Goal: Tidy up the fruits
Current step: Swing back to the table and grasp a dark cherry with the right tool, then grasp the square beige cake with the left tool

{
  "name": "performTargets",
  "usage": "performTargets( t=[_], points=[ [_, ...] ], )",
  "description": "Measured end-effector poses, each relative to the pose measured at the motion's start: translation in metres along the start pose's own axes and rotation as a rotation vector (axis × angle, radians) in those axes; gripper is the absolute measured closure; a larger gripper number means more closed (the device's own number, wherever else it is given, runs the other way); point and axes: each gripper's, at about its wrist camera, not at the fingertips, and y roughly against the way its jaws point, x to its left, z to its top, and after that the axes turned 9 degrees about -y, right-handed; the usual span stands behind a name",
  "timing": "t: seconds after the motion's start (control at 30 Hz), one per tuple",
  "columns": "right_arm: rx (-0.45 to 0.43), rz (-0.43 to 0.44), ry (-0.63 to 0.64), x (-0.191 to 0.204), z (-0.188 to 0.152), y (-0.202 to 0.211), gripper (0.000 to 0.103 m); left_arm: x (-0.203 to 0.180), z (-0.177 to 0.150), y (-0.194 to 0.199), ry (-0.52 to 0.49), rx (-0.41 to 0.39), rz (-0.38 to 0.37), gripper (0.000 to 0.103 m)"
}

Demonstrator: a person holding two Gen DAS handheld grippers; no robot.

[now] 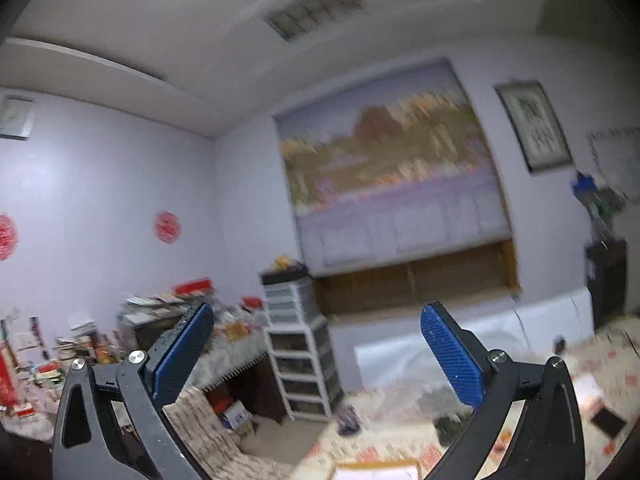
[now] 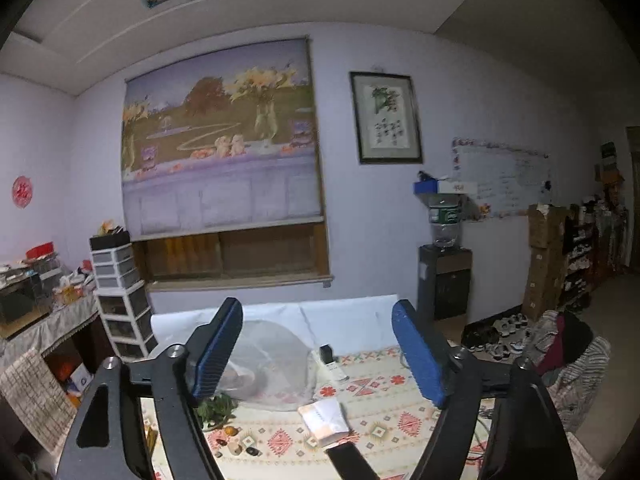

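Both grippers stand wide open and empty: the left gripper [image 1: 320, 354] aims across the room at the roller blind [image 1: 392, 168], and the right gripper [image 2: 318, 356] points over the table [image 2: 384, 412], nothing between either pair of blue pads. From the right wrist I see a clear mesh dome [image 2: 266, 364] on the table; something sits under it, too blurred to name. Just in front of the dome lie green leaves [image 2: 216, 408] and a few small fruits [image 2: 234, 440]. I judge neither hand is working on fruit right now. Whether the sorting is finished or not yet begun, I cannot tell.
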Motion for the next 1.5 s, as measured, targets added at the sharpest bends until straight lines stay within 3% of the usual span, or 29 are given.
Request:
performTargets(
  t=[0.1,0.23,0.3,0.43,0.57,0.73,0.8,0.87,0.93,1.07,1.2,1.3,1.5],
  points=[
    [0.113,0.038,0.007,-0.003,-0.047,-0.042,0.014,-0.043,-0.034,-0.02,-0.03,0.072,-0.11,0.0],
    [0.325,0.099,-0.013,-0.005,-0.145,-0.119,0.014,-0.114,-0.089,-0.052,-0.044,0.185,-0.333,0.0],
    [0.422,0.119,-0.023,-0.004,-0.196,-0.158,0.014,-0.148,-0.12,-0.069,-0.011,0.249,-0.458,0.0],
    [0.596,0.173,-0.099,-0.005,-0.278,-0.229,0.016,-0.204,-0.187,-0.126,0.15,0.428,-0.701,0.0],
    [0.733,0.181,-0.14,-0.002,-0.338,-0.287,0.026,-0.246,-0.247,-0.171,0.212,0.569,-0.73,0.0],
    [0.806,0.183,-0.072,0.013,-0.388,-0.336,0.04,-0.3,-0.307,-0.2,0.208,0.715,-0.77,0.001],
    [0.814,0.193,-0.044,0.02,-0.4,-0.349,0.044,-0.315,-0.324,-0.215,0.218,0.769,-0.797,0.009],
    [0.804,0.207,-0.008,0.028,-0.407,-0.36,0.044,-0.32,-0.333,-0.226,0.243,0.806,-0.825,0.024],
    [0.805,0.208,0.015,0.032,-0.413,-0.369,0.044,-0.325,-0.344,-0.238,0.275,0.841,-0.833,0.029],
    [0.817,0.213,0.038,0.035,-0.422,-0.387,0.045,-0.336,-0.349,-0.251,0.309,0.864,-0.834,0.029],
    [0.801,0.234,0.051,0.036,-0.428,-0.392,0.056,-0.355,-0.351,-0.26,0.301,0.886,-0.831,0.029],
    [0.786,0.242,0.076,0.044,-0.432,-0.392,0.071,-0.374,-0.355,-0.262,0.276,0.902,-0.838,0.029],
    [0.785,0.261,0.033,0.036,-0.428,-0.39,0.073,-0.404,-0.365,-0.264,0.21,0.922,-0.811,0.029]
  ],
)
